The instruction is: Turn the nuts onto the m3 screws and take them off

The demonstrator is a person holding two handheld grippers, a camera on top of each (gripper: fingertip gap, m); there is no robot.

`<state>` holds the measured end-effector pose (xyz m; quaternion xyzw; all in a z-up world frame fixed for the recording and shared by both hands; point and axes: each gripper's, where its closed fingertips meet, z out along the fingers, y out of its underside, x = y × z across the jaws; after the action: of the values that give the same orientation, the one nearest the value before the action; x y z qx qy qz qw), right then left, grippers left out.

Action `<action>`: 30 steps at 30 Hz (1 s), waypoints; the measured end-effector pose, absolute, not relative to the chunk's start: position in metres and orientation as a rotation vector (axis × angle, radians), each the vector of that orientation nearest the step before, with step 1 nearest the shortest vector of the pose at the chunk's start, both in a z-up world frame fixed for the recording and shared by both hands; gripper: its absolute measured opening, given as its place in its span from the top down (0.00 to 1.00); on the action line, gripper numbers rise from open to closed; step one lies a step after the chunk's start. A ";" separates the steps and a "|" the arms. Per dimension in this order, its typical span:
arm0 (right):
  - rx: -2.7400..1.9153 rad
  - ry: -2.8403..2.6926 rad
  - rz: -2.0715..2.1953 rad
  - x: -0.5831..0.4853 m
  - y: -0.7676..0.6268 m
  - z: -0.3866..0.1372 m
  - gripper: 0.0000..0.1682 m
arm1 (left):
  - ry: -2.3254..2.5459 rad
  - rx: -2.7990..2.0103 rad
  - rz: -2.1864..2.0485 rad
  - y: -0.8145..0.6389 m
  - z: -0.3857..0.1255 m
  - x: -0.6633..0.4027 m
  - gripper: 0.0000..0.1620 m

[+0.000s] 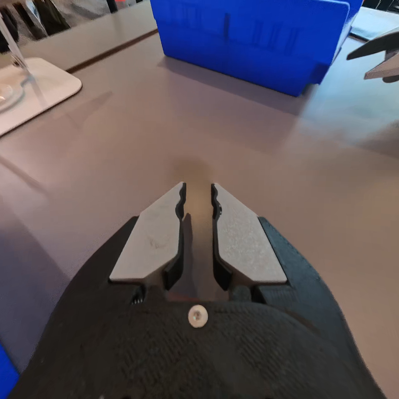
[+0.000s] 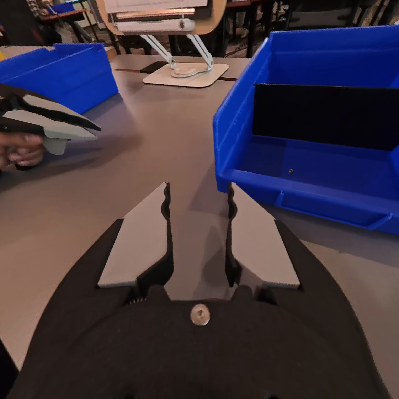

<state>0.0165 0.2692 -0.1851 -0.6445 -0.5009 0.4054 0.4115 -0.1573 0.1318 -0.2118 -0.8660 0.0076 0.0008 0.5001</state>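
Both claws are held parted and empty above the bench (image 2: 164,133). A small nut (image 2: 290,171) is seen in the blue bin (image 2: 237,138) beside the right claw (image 2: 198,185); the left claw (image 1: 198,186) is nearer another bin (image 1: 237,49).

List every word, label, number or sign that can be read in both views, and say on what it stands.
No text can be read.
Pale sheet above the white stand: faint marks, too blurred to read.
Right blue bin and left blue bin: no writing shows.

Parted left gripper (image 1: 198,185) above table (image 1: 237,140)
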 end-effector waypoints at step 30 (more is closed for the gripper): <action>-1.590 -1.215 1.107 0.021 0.269 -0.177 0.76 | 0.126 -2.281 0.615 0.077 -0.243 -0.144 1.00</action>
<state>0.0212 0.2686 -0.1767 -0.6326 -0.4835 0.4406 0.4145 -0.1440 0.0770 -0.2429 -0.8926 0.0494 0.2406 0.3781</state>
